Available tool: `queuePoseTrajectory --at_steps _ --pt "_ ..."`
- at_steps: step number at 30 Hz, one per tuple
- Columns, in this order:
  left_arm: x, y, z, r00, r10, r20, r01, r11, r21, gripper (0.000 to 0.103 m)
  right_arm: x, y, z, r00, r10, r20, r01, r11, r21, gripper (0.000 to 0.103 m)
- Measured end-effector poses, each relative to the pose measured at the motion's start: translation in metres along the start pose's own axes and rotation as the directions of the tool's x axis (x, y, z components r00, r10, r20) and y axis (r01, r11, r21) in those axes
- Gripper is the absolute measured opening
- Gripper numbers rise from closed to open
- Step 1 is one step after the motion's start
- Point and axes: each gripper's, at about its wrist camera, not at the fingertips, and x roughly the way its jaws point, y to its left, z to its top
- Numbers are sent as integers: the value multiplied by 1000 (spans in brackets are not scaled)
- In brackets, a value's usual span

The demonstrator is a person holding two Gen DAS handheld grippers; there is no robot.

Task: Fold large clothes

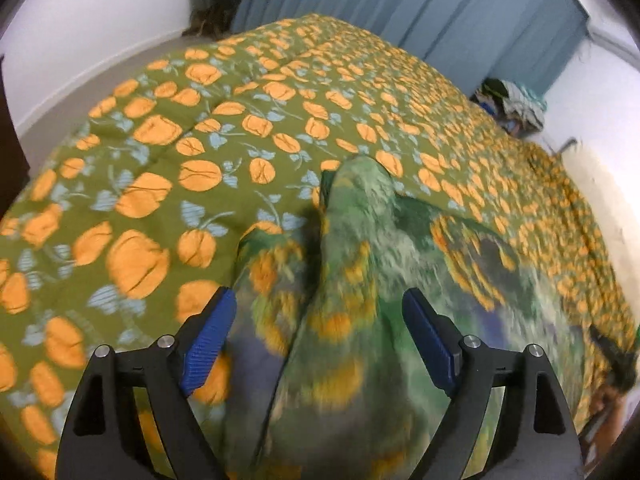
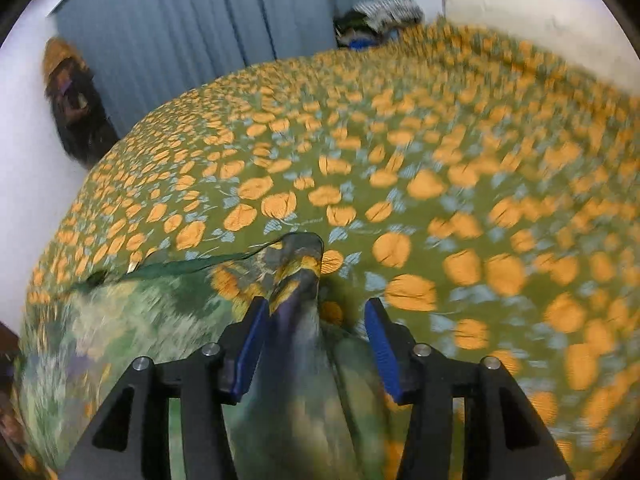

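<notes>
A bed (image 1: 168,128) with a green cover full of orange flowers fills most of both views. A blue curtain (image 1: 440,12) hangs behind it, and a small pile of other clothes (image 1: 516,104) sits at the far corner.

On the near part of the bed lies the garment (image 1: 360,280), a thin cloth printed in green, yellow and purple. It is spread in soft ridges and is not yet a neat packet. In the right wrist view one long dark edge of it runs across the cover, so I judge one fold is probably laid down, and smoothing and more folds are left.

The left tool (image 1: 318,312) stands wide. A raised ridge of the garment runs between its blue pads, but they do not touch it.

The right tool (image 2: 316,320) is about half open. A twisted corner of the garment (image 2: 298,268) stands up between its pads, close to the left one, and the pads do not seem to press on it.
</notes>
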Motion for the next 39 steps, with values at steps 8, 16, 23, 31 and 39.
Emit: queuePoseTrajectory --at_steps 8,16,23,31,39 --pt "-33 -45 -33 1000 -1 -18 3 990 139 86 -63 32 -45 1000 25 12 -24 998 -58 51" --pt "-27 -138 -52 994 -64 -87 90 933 348 87 -14 40 -96 990 69 -119 -78 994 -70 51" --pt "29 -219 -22 991 -66 -114 112 881 459 89 -16 39 -100 994 74 -77 -80 993 -84 51" --pt "120 -237 -4 973 92 -211 17 886 463 89 -17 35 -103 992 108 -69 -113 990 -84 51" --pt "66 -224 -50 982 55 -179 53 835 547 89 -17 26 -103 984 165 -74 -168 985 -35 51"
